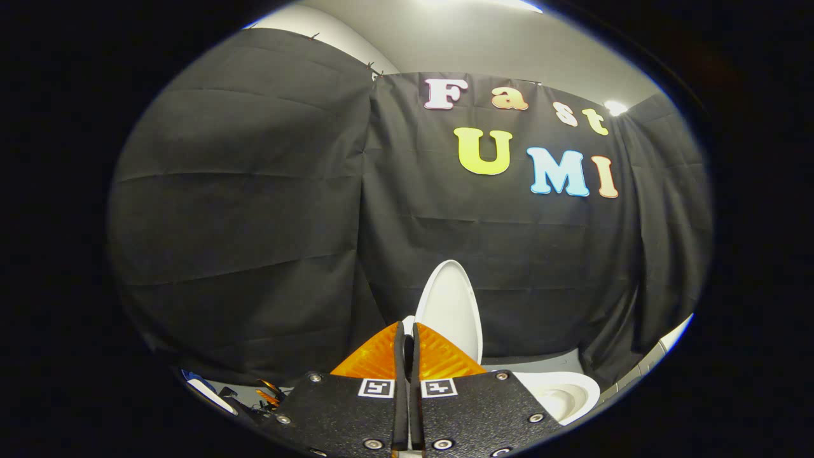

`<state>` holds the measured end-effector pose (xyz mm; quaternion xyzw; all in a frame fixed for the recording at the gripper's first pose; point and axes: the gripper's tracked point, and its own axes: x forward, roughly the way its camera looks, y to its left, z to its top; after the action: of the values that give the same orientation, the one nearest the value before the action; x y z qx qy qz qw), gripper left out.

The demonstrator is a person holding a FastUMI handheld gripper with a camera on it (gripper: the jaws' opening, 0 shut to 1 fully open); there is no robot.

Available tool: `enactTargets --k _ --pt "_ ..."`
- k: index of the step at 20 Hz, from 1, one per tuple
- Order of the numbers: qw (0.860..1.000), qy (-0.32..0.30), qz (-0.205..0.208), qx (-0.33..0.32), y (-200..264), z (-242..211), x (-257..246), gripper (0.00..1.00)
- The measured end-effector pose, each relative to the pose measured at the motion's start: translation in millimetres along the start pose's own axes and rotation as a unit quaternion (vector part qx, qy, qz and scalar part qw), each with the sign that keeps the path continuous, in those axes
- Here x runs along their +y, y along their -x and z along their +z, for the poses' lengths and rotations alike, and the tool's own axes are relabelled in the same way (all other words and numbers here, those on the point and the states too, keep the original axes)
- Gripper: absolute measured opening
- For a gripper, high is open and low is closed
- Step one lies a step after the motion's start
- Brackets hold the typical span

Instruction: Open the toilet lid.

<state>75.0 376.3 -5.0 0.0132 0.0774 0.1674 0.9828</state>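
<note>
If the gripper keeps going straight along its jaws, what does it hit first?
Most likely the raised toilet lid, standing upright just beyond the gripper, whose jaws are closed together on nothing. Depth is unclear; slightly off-line, it would reach the black cloth wall behind.

Textured black screwed tongs (407, 337), square markers

Black cloth wall (254, 191), pale ceiling (470, 38), bright ceiling light (615, 107)

White toilet lid (450, 308) and bowl (559, 394); black cloth wall (254, 210).
</note>
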Motion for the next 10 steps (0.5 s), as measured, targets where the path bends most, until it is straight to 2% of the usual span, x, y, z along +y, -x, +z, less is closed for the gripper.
enactTargets --k 5,8,10 --pt "1.000 0.003 -0.002 0.003 1.1 -0.1 0.7 0.01" --pt "1.000 -0.008 0.004 0.013 4.0 -1.5 -2.4 0.08" --pt "0.998 -0.035 0.047 0.017 3.9 3.1 6.0 0.28"
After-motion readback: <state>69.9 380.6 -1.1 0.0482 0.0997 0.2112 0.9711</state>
